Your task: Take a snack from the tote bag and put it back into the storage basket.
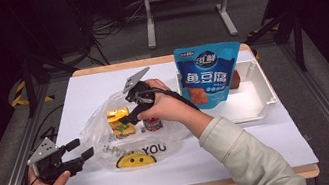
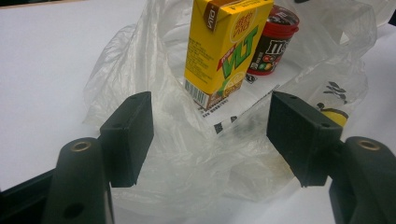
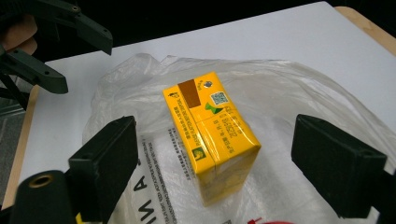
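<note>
Two grippers work this worktop (image 1: 282, 143), and going from left to right the left gripper (image 1: 77, 151) comes first: it sits at the near left edge, level, its fingers (image 2: 128, 135) spread wide and holding nothing, with only the crumpled rim of the clear plastic bag (image 1: 112, 154) lying between them in the left gripper view. Next comes the bag itself, flat on the white sheet with a yellow smiley print at its near side. On it stands the yellow drink carton (image 1: 120, 121), upright on its short end (its long axis points up, not along the worktop), and just to the right of it the small red-lidded candy tub (image 1: 152, 124). The right gripper (image 1: 128, 120) reaches in from the right and tilts down at the carton; its fingers (image 3: 105, 163) stand far apart, one on each side of the carton in the right gripper view, and neither pad touches it, so nothing is gripped. That is the relation the next move seems to turn on: the carton lies straight ahead of and below the right fingers, much nearer to them than to the left ones. Farther right, the blue snack pouch (image 1: 208, 72) leans upright in the white tray (image 1: 261, 106).
</note>
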The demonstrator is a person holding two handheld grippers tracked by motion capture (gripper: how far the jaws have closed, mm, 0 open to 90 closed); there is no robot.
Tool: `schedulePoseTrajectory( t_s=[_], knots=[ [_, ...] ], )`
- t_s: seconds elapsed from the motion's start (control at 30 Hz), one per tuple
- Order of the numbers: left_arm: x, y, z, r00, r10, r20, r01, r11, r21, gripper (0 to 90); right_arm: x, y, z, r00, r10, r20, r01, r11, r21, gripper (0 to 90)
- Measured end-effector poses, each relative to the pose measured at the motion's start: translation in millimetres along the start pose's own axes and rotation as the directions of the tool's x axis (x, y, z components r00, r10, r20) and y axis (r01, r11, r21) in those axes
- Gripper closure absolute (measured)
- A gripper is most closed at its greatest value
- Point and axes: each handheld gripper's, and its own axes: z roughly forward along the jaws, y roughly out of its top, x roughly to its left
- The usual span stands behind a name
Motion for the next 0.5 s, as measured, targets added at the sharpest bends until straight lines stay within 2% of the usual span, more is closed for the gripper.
schedulePoseTrajectory(
  t_s=[0.17,0.27,0.5],
  knots=[
    [0.5,0.0,0.4,1.0000,0.001,0.001,-0.001,1.0000,-0.001,32.5,-2.5,-1.6,13.6,0.9998,-0.017,-0.004,0.017,1.000,0.006,11.6],
    [0.8,0.0,-0.1,1.0000,0.002,0.001,-0.002,1.0000,0.000,32.6,-3.5,-2.8,22.9,0.9991,-0.033,-0.026,0.034,0.999,0.011,8.0],
    [2.4,-2.3,-1.7,1.0000,0.000,-0.001,0.000,1.0000,-0.004,32.6,-4.2,-5.6,36.9,0.9984,-0.036,-0.044,0.037,0.999,0.022,8.4]
  ],
)
